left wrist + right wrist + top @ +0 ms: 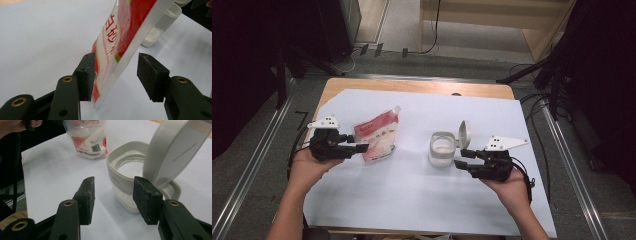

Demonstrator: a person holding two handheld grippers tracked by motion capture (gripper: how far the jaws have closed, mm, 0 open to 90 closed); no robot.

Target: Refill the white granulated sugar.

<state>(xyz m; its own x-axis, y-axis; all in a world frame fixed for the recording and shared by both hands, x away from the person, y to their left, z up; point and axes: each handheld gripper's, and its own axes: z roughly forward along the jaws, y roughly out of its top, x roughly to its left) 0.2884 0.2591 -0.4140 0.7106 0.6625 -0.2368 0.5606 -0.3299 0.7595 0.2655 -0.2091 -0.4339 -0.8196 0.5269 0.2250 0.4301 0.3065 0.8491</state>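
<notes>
The sugar pouch (377, 136) stands on the white sheet (412, 200) covering the bench (412, 86), at the left of the scene and leaning a little. It is a soft red-and-white plastic bag, partly filled with granules; its bottom looks plump and its top flat and sealed. I judge it light to moderate in weight, floppy, and smooth enough to slip. The stiff welded side seam is the surest place to pinch, since the film there will not bulge away from the pads; a grip lower on the belly would only squeeze the contents about.

The left hand-held gripper (362, 148) sits at the pouch's near-left edge. In the left gripper view the pouch's seam (117, 67) runs between the jaws: one pad (88, 75) lies against or just beside the film, the other pad (150, 75) stands clear of it, so the jaws are spread and not pinching.

To the right, well apart from the pouch, stands a squarish clear jar (442, 150) with a grey collar, some white powder in its bottom and its flip lid (464, 134) hinged upright. It looks rigid and steady, though smooth-walled.

The right hand-held gripper (460, 157) waits just right of the jar, jaws spread and holding nothing; in the right gripper view the jar (125, 187) lies beyond the pads.
</notes>
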